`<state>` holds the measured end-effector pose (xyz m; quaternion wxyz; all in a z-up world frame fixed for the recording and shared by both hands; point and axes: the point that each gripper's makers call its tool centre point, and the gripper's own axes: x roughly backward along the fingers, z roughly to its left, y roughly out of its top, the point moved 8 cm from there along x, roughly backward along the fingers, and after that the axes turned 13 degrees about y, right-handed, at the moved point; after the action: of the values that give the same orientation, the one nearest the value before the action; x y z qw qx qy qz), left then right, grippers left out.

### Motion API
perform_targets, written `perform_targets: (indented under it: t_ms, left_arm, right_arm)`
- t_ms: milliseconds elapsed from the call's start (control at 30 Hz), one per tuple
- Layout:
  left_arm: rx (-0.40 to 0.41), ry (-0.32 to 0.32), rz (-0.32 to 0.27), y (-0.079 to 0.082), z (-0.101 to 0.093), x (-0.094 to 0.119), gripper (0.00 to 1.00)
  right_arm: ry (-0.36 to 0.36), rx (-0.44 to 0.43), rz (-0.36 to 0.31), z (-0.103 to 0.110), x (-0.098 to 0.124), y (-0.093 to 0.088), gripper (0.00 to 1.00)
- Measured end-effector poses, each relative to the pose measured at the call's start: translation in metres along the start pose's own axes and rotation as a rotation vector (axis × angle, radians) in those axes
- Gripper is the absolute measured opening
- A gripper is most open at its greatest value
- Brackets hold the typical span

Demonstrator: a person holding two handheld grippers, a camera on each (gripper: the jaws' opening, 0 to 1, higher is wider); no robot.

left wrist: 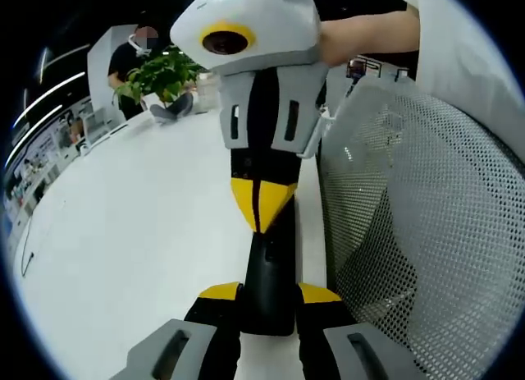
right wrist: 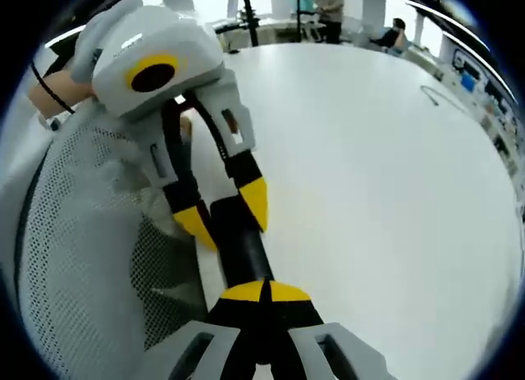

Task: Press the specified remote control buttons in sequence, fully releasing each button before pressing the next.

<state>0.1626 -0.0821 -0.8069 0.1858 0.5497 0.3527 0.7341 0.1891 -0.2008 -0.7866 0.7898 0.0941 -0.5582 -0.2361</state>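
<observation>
A: Where is the remote control?

B: In the left gripper view the remote control [left wrist: 268, 281] sits low in the centre of the frame, a dark slim bar standing up between the left claw [left wrist: 269, 293] tips. The yellow tips clamp its lower end from both sides, so the left claw is gripping it.

A: And the other claw?

B: The right claw [left wrist: 261, 201] comes down from the top centre of that frame. Its two yellow tips are pressed together into one point, closed, and that point rests on the upper end of the remote control.

A: Does the right gripper view agree?

B: Yes. There the right claw [right wrist: 264, 291] shows at bottom centre with its tips meeting, no gap between them, against the remote control [right wrist: 239, 240]. The left claw [right wrist: 225, 209] reaches in from the upper left, its yellow tips on either side of the dark bar.

A: What lies around them?

B: A white desk [left wrist: 139, 249] fills the left of the left gripper view. A white mesh chair back [left wrist: 426, 224] takes the right side. A potted plant [left wrist: 160, 75] stands at the upper left, on the desk's far edge.
</observation>
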Motion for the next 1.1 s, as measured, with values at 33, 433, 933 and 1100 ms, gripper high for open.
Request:
perform_targets:
  t_ms: [33, 433, 933, 1100]
  left_arm:
    - [0.000, 0.000, 0.000, 0.000, 0.000, 0.000, 0.24]
    - [0.000, 0.000, -0.004, 0.000, 0.000, 0.000, 0.24]
    - [0.007, 0.002, -0.008, 0.000, 0.000, -0.001, 0.24]
    - [0.006, 0.001, -0.010, 0.000, 0.000, -0.001, 0.24]
  right_arm:
    - [0.007, -0.011, 0.003, -0.001, 0.000, 0.000, 0.00]
    - [-0.027, -0.037, -0.008, 0.000, -0.001, 0.000, 0.00]
    - [-0.119, 0.099, -0.158, 0.016, -0.002, -0.011, 0.00]
    - [-0.102, 0.122, -0.143, 0.023, -0.005, -0.009, 0.00]
